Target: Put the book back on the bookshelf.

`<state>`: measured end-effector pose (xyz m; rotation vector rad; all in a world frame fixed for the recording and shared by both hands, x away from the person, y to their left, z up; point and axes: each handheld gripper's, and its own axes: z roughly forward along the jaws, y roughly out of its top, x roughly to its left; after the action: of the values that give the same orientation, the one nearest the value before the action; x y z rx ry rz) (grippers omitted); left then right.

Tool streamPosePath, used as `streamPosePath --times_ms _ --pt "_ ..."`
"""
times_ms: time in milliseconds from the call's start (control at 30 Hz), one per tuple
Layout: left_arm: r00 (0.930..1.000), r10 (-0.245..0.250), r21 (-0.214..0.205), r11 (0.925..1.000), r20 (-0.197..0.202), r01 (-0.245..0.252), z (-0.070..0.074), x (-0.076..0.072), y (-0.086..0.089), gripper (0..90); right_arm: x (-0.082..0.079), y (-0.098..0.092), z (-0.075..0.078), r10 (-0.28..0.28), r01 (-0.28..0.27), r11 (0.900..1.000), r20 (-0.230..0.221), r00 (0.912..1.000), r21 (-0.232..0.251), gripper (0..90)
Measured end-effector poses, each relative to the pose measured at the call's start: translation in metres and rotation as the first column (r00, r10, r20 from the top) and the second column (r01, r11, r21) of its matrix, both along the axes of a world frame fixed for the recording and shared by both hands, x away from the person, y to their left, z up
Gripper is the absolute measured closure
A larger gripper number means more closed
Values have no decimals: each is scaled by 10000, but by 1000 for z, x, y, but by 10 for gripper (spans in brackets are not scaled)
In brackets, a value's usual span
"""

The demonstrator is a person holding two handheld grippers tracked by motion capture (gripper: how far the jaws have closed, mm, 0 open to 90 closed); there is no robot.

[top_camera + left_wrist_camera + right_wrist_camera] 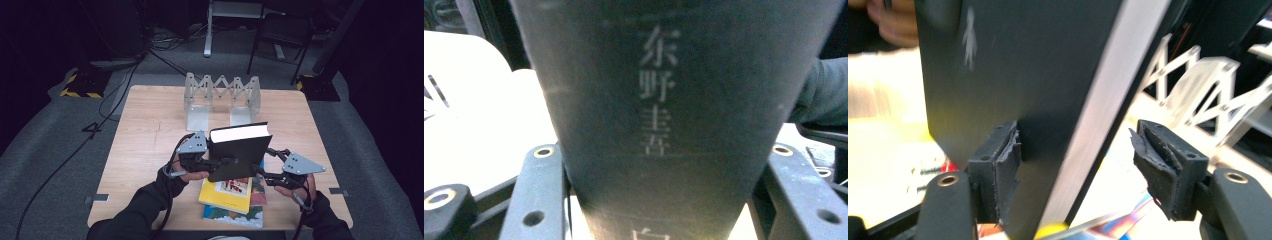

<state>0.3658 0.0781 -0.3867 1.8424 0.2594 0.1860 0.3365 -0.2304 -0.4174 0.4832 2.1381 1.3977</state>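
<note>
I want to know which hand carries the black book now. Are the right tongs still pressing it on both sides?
Apart on one side. In the right gripper view the right tongs straddle the black book; one pad meets the cover, the other stands off with a gap.

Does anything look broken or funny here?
Yes. On the right gripper the grey rubber pads look torn and ragged at their edges. Its jaws stand apart around the black book, and one pad is clear of it. The book leans tilted above the picture books.

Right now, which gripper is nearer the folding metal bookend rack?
Left. The left gripper clamps the black book almost straight before the rack; the right gripper sits slightly nearer the person.
</note>
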Motion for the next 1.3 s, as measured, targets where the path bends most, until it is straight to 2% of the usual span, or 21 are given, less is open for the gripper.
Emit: streamPosePath --times_ms 100,200,500,733,900,1067,1167,1300 --pt "9996 52 -39 10000 273 -51 3 -4 -1 486 1 4 -7 272 -279 9994 -352 9990 -188 406" --pt "9993 97 -148 9998 359 -92 4 -5 -2 486 -2 8 -10 203 -208 9995 -204 9996 -242 409" --pt "9989 195 -446 9989 436 -175 8 -5 -3 479 -2 7 -12 247 -248 9997 -294 9993 -24 445" --pt "9980 391 -601 9975 487 -362 16 -6 -7 469 -2 7 -12 242 -242 9997 -336 9991 19 438" --pt "9981 365 -773 9965 499 -326 19 -5 -8 467 -2 7 -12 239 -238 9997 -344 9991 26 437" --pt "9976 280 -737 9970 641 -233 23 -7 -8 479 -2 7 -12 248 -249 9997 -349 9991 -20 423" --pt "9970 316 -574 9980 705 -276 24 -11 -9 493 -1 4 -12 142 -150 9998 -498 9987 -146 376" --pt "9971 440 -632 9972 624 -401 24 -11 -8 499 0 -10 -13 -241 217 9991 -670 9975 -360 341"
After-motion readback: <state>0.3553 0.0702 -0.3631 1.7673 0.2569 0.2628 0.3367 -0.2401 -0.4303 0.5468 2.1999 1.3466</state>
